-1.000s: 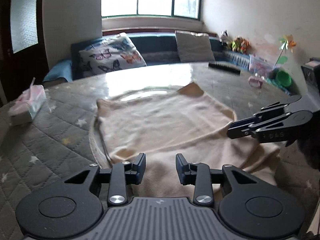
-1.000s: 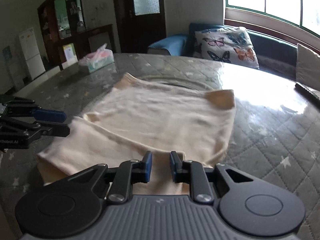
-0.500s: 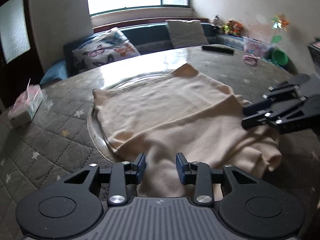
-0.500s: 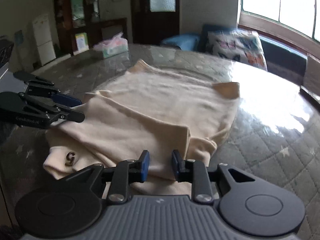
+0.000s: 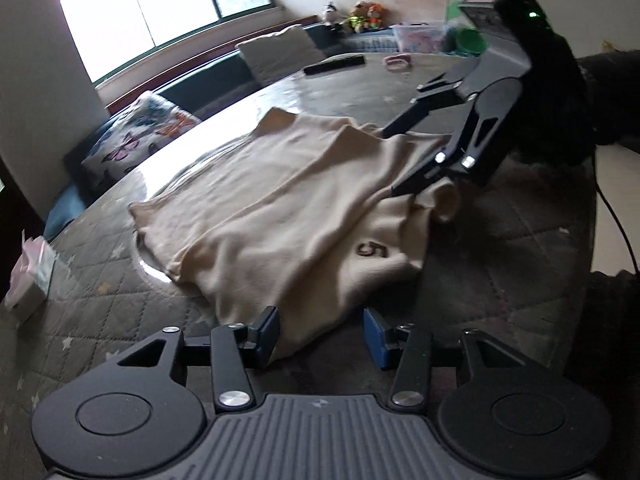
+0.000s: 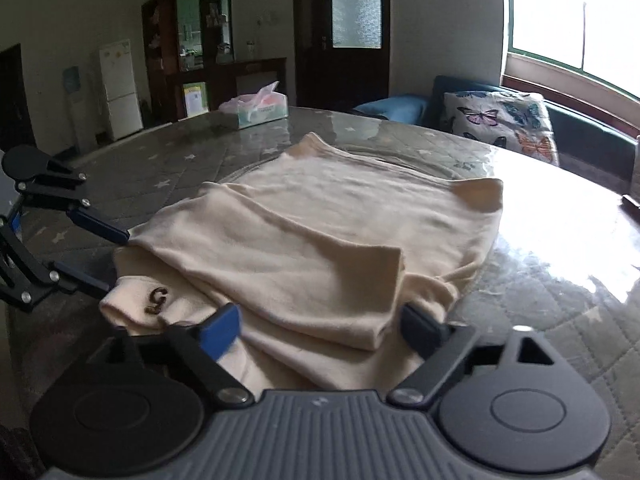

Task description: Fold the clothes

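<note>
Both your grippers have let go. Left gripper (image 5: 320, 330): jaws apart, nothing between them but the near hem of the cream sweater (image 5: 280, 208), which they were pinched on 1 s ago. Right gripper (image 6: 320, 326): jaws wide apart too, vs nearly together 0.5 s ago; cloth lies under and between them, not clamped.

Sweater sits mid table (image 6: 560, 320), spread from center toward 12 o'clock in both wrist views. What's changed: the near edge has been carried over and dropped, so there's now a folded flap on top w/ a visible step, edge around 5 o'clock in the right view. A rolled cuff w/ a brown "5" mark (image 5: 372, 249) pokes out from under the flap, at 8 o'clock in the right view.

Meaning, as I judge it: first fold is laid and released, but it's sloppy; cuff sticks out, flap edge isn't square. Next prob needs you to tuck that cuff or regrip a side for the 2nd fold. Tissue box (image 6: 260, 110) at 11 o'clock, well apart, no issue.
</note>
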Demonstrator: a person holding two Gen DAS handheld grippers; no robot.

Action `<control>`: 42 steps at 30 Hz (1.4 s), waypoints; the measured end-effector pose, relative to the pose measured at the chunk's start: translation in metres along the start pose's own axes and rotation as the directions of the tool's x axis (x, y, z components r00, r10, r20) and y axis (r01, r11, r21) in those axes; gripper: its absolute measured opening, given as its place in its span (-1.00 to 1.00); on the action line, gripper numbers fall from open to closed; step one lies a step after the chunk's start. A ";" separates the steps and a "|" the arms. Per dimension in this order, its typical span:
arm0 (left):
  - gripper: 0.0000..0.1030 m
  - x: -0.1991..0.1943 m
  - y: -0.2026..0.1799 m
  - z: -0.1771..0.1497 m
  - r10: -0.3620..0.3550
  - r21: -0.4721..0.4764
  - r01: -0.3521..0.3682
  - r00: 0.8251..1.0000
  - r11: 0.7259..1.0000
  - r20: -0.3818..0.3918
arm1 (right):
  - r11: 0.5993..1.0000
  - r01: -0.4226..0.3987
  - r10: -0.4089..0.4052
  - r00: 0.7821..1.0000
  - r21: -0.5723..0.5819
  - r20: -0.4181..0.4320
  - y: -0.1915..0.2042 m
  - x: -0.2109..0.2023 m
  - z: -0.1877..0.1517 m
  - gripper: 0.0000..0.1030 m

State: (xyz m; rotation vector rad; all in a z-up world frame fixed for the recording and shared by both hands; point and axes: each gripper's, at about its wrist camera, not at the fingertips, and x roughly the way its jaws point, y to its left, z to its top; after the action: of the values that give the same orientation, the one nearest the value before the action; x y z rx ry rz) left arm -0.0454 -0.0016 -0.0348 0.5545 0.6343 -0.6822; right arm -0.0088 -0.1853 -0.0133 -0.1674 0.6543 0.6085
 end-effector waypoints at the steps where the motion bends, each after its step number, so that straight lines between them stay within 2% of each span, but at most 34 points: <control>1: -0.04 0.000 -0.001 0.000 0.000 0.002 0.000 1.000 1.000 0.004 | 1.000 -0.006 0.006 1.000 -0.008 0.000 0.002 0.001 -0.001 1.00; 11: -0.06 0.006 -0.009 0.004 0.010 0.033 -0.012 0.999 0.999 0.049 | 0.999 0.013 -0.013 1.000 -0.038 -0.007 0.008 0.003 -0.004 1.00; 16: -0.25 0.003 -0.016 0.003 0.007 0.061 -0.011 0.998 0.998 0.065 | 0.998 0.028 -0.029 0.999 -0.058 -0.017 0.011 0.003 -0.002 1.00; 19: -0.49 0.003 -0.018 0.003 0.002 0.061 -0.006 0.997 0.998 0.076 | 0.993 0.061 -0.060 0.998 -0.096 0.013 0.017 -0.011 -0.001 0.98; 20: -0.61 0.004 -0.018 0.005 0.001 0.055 -0.006 0.997 0.998 0.080 | 0.991 0.062 -0.060 0.998 -0.117 0.019 0.020 -0.015 -0.001 0.98; 21: -0.65 0.004 -0.017 0.006 0.001 0.048 -0.005 0.996 0.999 0.085 | 0.988 0.054 -0.053 0.998 -0.142 0.014 0.024 -0.016 -0.001 0.98; 26: -0.78 0.001 0.004 0.023 0.000 -0.068 0.009 0.992 0.998 0.127 | 0.964 0.015 -0.018 1.000 -0.265 -0.011 0.043 -0.026 -0.002 0.89; 30: -0.79 0.003 0.030 0.037 -0.003 -0.197 0.034 0.988 0.980 0.153 | 0.933 -0.019 0.007 0.999 -0.360 -0.034 0.059 -0.033 -0.003 0.64; 33: -0.79 0.007 0.041 0.043 0.003 -0.234 0.033 0.988 0.972 0.153 | 0.921 0.012 -0.033 0.998 -0.390 -0.046 0.063 -0.023 -0.003 0.27; 35: -0.79 0.008 0.041 0.043 -0.001 -0.225 0.034 0.989 0.974 0.147 | 0.933 0.028 -0.052 0.997 -0.358 -0.057 0.057 -0.016 0.000 -0.19; 36: -0.78 0.007 0.040 0.042 -0.003 -0.219 0.035 0.990 0.975 0.143 | 0.942 0.035 -0.059 0.996 -0.334 -0.063 0.054 -0.013 0.002 -0.30; 38: -0.70 0.003 0.033 0.037 0.002 -0.187 0.024 0.990 0.982 0.140 | 0.959 0.038 -0.059 0.996 -0.280 -0.067 0.045 -0.014 0.006 -0.66; 40: -0.63 -0.002 0.024 0.031 0.014 -0.150 0.006 0.991 0.989 0.135 | 0.971 0.030 -0.046 0.997 -0.239 -0.063 0.039 -0.019 0.010 -0.76; 42: -0.34 -0.006 0.014 0.022 0.030 -0.117 -0.015 0.992 0.993 0.122 | 0.977 0.024 -0.035 0.998 -0.210 -0.051 0.038 -0.024 0.013 -0.79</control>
State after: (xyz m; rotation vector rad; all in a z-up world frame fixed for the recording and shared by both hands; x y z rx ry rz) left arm -0.0315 -0.0041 -0.0125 0.4083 0.5469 -0.6491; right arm -0.0393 -0.1618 0.0129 -0.3911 0.6383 0.6454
